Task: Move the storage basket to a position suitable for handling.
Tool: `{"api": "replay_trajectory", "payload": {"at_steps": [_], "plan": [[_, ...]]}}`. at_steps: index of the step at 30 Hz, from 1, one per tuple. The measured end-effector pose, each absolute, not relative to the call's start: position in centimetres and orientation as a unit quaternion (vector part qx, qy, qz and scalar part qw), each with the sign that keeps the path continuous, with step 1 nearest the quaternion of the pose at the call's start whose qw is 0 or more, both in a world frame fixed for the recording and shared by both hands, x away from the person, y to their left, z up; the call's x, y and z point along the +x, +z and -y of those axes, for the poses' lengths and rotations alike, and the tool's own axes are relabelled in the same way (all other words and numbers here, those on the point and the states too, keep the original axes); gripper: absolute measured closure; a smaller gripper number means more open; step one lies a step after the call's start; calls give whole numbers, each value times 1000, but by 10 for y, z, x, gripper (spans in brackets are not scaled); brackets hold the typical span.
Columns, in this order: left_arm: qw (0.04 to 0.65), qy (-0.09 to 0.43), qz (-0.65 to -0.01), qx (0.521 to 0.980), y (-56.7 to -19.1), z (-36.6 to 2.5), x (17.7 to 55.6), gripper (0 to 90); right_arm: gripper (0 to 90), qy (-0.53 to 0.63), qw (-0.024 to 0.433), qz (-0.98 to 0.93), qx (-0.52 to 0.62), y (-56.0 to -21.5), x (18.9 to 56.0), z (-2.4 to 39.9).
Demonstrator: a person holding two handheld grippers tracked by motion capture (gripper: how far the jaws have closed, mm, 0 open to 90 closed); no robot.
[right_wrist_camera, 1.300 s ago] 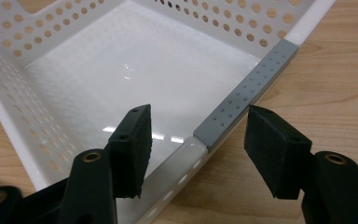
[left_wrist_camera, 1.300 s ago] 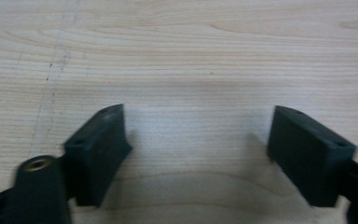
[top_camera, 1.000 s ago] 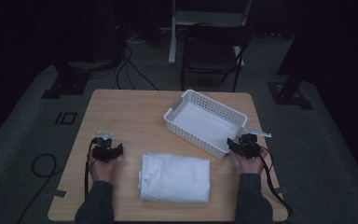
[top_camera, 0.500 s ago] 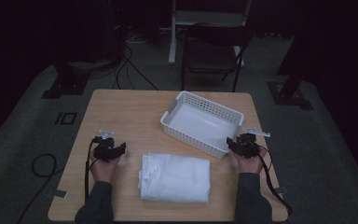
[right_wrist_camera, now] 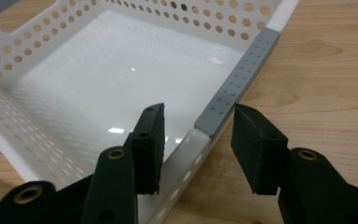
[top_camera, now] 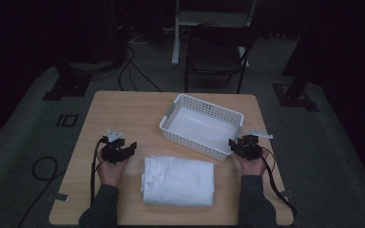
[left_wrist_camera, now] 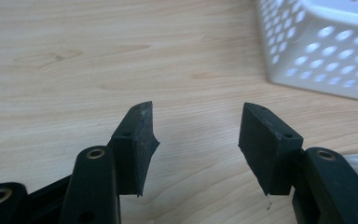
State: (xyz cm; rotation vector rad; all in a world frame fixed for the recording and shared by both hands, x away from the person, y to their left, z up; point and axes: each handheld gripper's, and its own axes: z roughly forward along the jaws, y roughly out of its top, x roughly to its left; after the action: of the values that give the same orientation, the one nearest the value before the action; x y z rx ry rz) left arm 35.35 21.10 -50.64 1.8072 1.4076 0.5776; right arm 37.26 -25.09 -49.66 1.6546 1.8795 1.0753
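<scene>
Two grippers, both empty, one on each side of the work. Largest first: the table [top_camera: 123, 109] carries everything, light wood, bare along its left side.

The basket [top_camera: 202, 125] is white, perforated, empty, set on the far right part of the table and skewed, long axis running from far-left to near-right. Its near-right corner ends just beside the right gripper [top_camera: 240, 146].

The towel [top_camera: 178, 180] is folded, white, lying flat at the near edge between the two hands, long axis left-right across the table. It is apart from the basket, just in front of it.

Left gripper [top_camera: 126, 148] is just beside the towel's left end, jaws spread wide over bare wood. In the left gripper view a sliver of white cloth shows at the lower right, so the towel lies to that gripper's right and slightly behind its tips.

Right gripper: jaws wide, straddling the basket rim at the grey strip [right_wrist_camera: 237, 79], one jaw inside the wall, one outside, not closed on it. Whether they touch the rim I cannot tell.

Judgement: the right gripper is placed to clamp the rim. For the towel, the left hand is nearer; it needs to turn inward to the right to meet the short edge.
</scene>
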Motion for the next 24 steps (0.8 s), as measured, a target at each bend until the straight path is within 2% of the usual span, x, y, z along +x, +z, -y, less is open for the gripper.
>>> {"api": "replay_trajectory", "payload": {"at_steps": [24], "plan": [[388, 219, -508, 737, -504, -187, 353, 444, 631, 402, 185, -696, 566, -497, 381, 234]]}}
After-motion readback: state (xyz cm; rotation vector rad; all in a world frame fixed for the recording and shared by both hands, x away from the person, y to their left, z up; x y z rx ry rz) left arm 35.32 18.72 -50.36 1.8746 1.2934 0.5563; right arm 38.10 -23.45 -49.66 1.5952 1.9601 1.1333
